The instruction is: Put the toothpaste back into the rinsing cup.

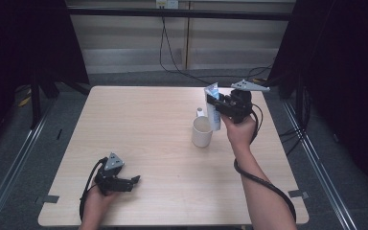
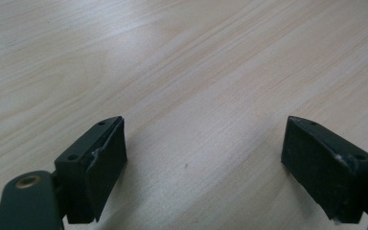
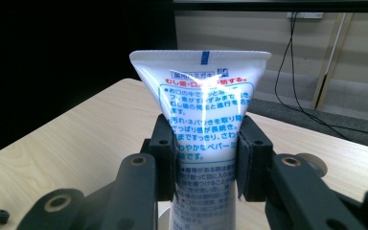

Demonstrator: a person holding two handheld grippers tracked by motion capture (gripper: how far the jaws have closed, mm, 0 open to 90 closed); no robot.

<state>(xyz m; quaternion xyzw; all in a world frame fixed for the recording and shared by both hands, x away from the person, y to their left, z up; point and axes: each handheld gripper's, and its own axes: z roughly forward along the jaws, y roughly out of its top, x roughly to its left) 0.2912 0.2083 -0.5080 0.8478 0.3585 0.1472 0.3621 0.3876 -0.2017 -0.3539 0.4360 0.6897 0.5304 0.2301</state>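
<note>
A white and blue toothpaste tube [image 1: 213, 108] [image 3: 206, 115] stands upright, crimped end up, in my right gripper [image 1: 216, 103] [image 3: 206, 160], which is shut on its middle. The tube's lower end hangs just above the far rim of a cream cup [image 1: 201, 132] on the table's right half. A small white cap-like item [image 1: 200, 111] stands on the table behind the cup. My left gripper [image 1: 133, 181] [image 2: 203, 158] rests low over the table near the front left, jaws wide apart with bare wood between them.
The light wooden table [image 1: 143, 129] has dark floor on all sides. Black cables [image 1: 170, 57] hang along the back wall. The top of a round thing [image 3: 311, 163] shows past my right gripper's right finger.
</note>
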